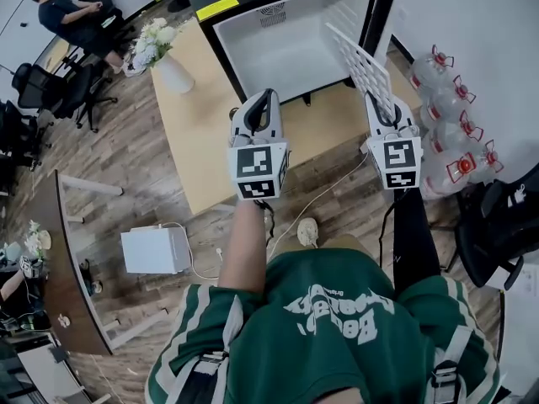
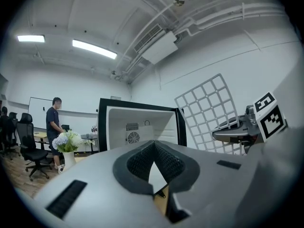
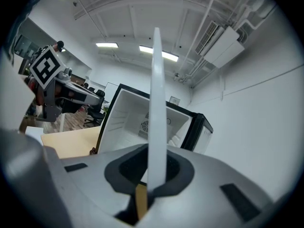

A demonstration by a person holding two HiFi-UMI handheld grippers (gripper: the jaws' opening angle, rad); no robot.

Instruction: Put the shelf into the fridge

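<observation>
One relation decides the coming move: the fridge stands straight ahead of both grippers with its open white cavity facing the person, and the shelf reaches forward from the right gripper towards the right side of that opening. The right gripper is clamped on the near edge of the shelf. In the right gripper view the white grid rises between the pads as a thin edge-on strip, so it stands on edge with its flat faces to left and right.

Its long axis runs away from the gripper towards the fridge, and its free far end leads. From the head view the far corner overlaps the right wall of the cavity. Whether it has crossed the opening or hangs just in front is hard to tell from that angle.

The left gripper is closed on nothing, its pads meeting at the tips. It hangs beside the right one, apart from the shelf, and points at the middle of the cavity. The right hand is therefore the one that matters here.

Judging by this, the shelf will likely need rolling flat before it can slide in. The fridge appears to stand on the far part of the pale desk.
</observation>
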